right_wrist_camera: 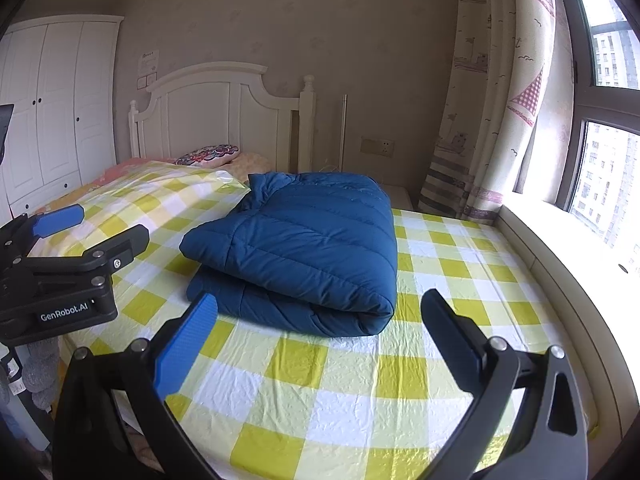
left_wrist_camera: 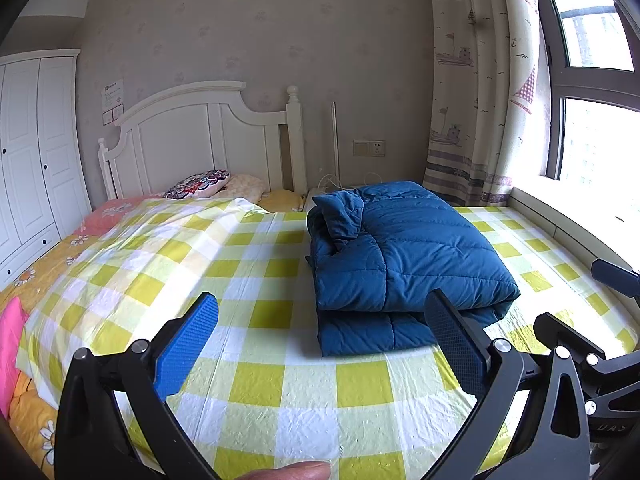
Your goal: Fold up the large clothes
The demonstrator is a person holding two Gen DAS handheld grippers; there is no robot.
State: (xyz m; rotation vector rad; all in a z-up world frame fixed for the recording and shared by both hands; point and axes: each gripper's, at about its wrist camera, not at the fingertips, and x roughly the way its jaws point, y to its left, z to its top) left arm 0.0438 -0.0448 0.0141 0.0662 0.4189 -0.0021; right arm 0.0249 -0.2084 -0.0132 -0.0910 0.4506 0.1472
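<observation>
1. A blue quilted down jacket lies folded into a thick rectangular bundle on a yellow-and-white checked bed cover. It sits towards the window side of the bed, well short of the white headboard.

2. The fold appears essentially done: layers are stacked, the rounded folded edge faces the camera in the right wrist view, and a loose hood or collar piece sits bunched at the far left corner of the bundle.

3. To finish well, I judge that the remaining work is tidying: tuck the bunched piece flat under the top layer, and press the puffy bundle lightly so trapped air does not spring it open. Grip seams rather than loose padding, since the slippery shell may slide.

4. The left gripper hovers above the cover just in front of the bundle, its blue-padded fingers spread wide apart and holding nothing. Its right finger overlaps the bundle's near corner in view; whether it touches is unclear.

5. The right gripper also hangs above the cover near the bundle's front edge, its fingers wide apart and empty.

6. Both tools point forward towards the headboard, side by side, tilted slightly downward. A fingertip of the person shows at the bottom edge of the left view.
</observation>
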